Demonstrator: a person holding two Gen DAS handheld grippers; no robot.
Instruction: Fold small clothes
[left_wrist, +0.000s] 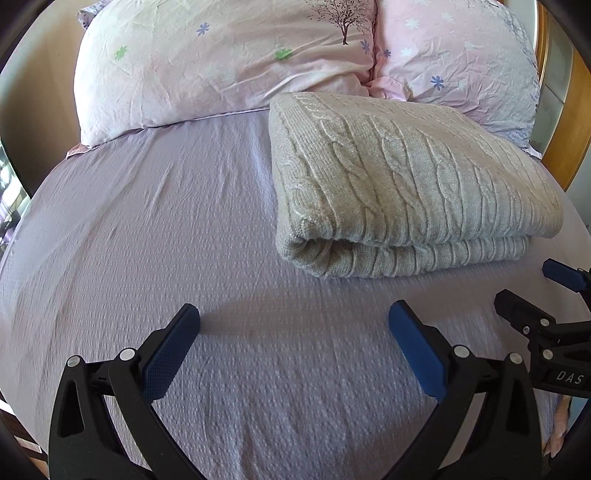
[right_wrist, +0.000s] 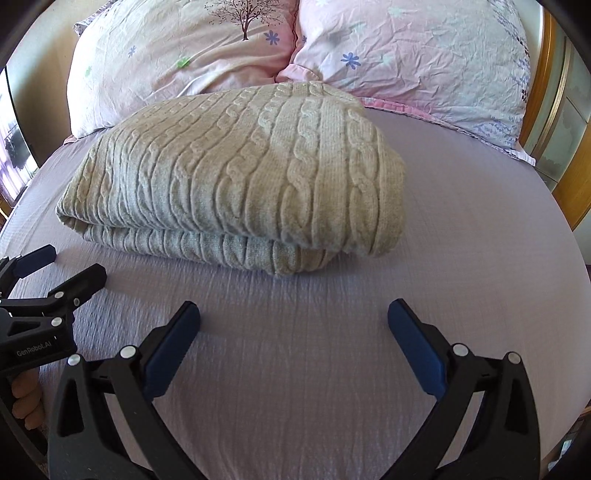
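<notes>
Both grippers are hovering low over the lavender bedsheet (left_wrist: 155, 229), side by side, pointing twd the pillows.

Left gripper (left_wrist: 294, 320): jaws spread wide, nothing betw. the blue pads (left_wrist: 168, 354), fingers angled fwd and down over bare sheet. It's sitting to the left of the sweater, well short of it. In the right wrist view it's showing at the left edge (right_wrist: 61, 264), jaws parted, w/ the person's fingers wrapping the handle below.

Right gripper (right_wrist: 294, 320): also gaping wide, empty, pads clear of the fabric, aimed at the sweater's near folded edge, near it but not touching. In the left wrist view it's peeking in at the right edge (left_wrist: 528, 282), jaws apart.

Cable-knit sweater (right_wrist: 236, 173), beige-grey, is lying folded on the sheet, in front of the two floral pillows (left_wrist: 221, 62), far edge touching them or nearly so. It's doubled over into two thick layers. Long axis is running left-right across the bed; cable ribs running front-to-back. Rounded fold is showing at its left end in the left wrist view (left_wrist: 406, 184), layered edge facing the grippers.

Wooden bed frame (right_wrist: 554, 110) is showing at right.
</notes>
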